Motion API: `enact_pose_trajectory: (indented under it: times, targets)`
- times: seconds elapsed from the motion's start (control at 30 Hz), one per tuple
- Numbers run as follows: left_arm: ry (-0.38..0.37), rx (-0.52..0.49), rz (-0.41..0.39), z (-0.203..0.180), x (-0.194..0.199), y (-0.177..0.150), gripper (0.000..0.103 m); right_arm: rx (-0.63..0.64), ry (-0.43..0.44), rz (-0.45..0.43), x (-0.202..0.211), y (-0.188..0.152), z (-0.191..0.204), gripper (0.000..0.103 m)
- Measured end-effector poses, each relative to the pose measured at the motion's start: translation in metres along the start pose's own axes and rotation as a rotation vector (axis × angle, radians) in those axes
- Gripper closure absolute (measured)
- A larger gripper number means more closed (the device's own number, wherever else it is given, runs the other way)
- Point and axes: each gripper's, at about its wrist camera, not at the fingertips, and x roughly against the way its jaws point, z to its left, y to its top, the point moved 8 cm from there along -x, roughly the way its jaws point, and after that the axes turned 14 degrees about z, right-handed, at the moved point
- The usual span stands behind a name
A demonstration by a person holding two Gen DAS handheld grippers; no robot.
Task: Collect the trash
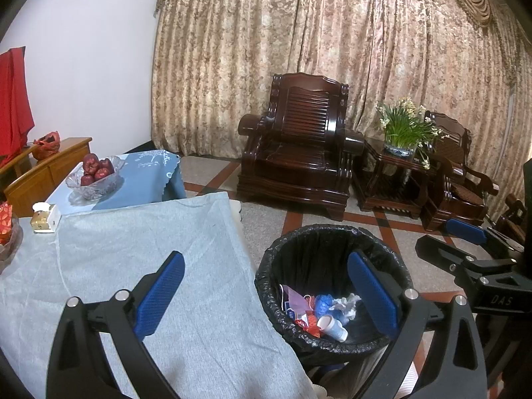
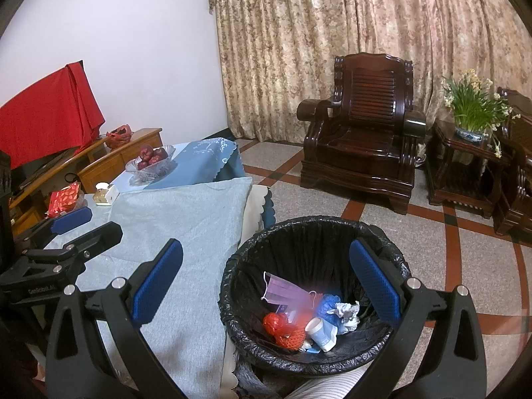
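A round bin with a black liner [image 1: 332, 231] [image 2: 316, 222] stands on the floor against the table's right edge. Inside lie a pink face mask [image 2: 282, 291], a red foam net [image 2: 284, 331], a white paper cup [image 2: 321, 332] [image 1: 332, 327], a blue wad [image 2: 327, 304] and a crumpled tissue [image 2: 347, 311] [image 1: 345, 304]. My left gripper [image 1: 267, 294] [image 2: 83, 227] hangs open and empty over the table edge and the bin's rim. My right gripper [image 2: 266, 282] [image 1: 449, 241] is open above the bin, with nothing between its pads.
The table wears a grey cloth [image 1: 133, 266] and carries a glass bowl of red apples [image 1: 94, 174], a small white box [image 1: 46, 217] and a red packet [image 2: 63, 201]. A dark wooden armchair [image 1: 299, 146] and a side table with flowers [image 1: 404, 139] stand beyond.
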Motion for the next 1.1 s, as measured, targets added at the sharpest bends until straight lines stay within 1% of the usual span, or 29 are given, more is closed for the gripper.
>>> enact_pose_trajectory:
  times: [0.67,1.1]
  targets:
    - [-0.003,-0.001,0.001,-0.0016,0.0005,-0.0001,0.006,-0.001,-0.002,0.002,-0.0007,-0.0011,0.0017,0.005]
    - [0.004,0.002,0.008,0.0058,0.0004,-0.0013,0.006,0.001,0.001,0.003,-0.0014,0.0006,0.0027,0.005]
